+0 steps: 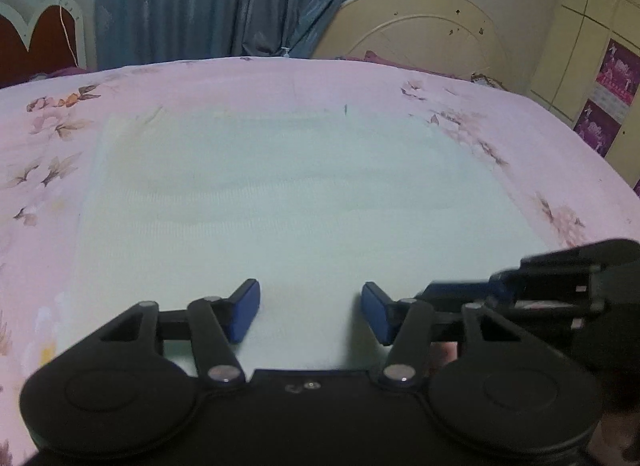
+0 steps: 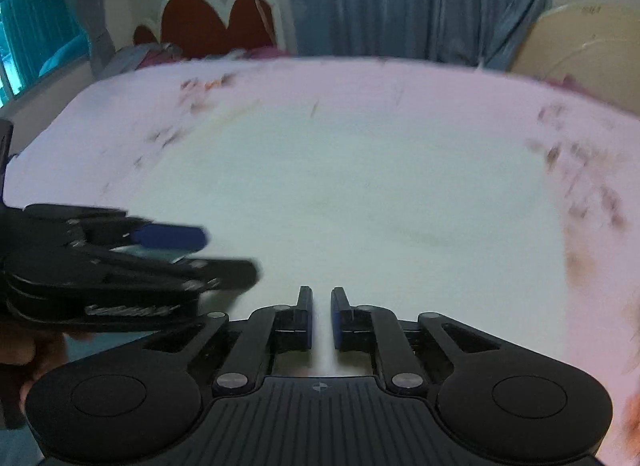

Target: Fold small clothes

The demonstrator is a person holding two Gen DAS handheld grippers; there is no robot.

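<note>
A pale mint-white knit garment lies spread flat on the pink floral bed sheet. My left gripper is open, its blue pads wide apart just above the garment's near edge, holding nothing. My right gripper has its jaws nearly together with a narrow gap, over the near edge of the same garment; no cloth shows between the pads. The right gripper also shows at the right edge of the left wrist view, close beside the left one. The left gripper shows blurred at the left of the right wrist view.
The bed sheet fills both views. A red and white headboard and blue curtains stand behind the bed. A cream round board leans at the back right, next to a cream wardrobe.
</note>
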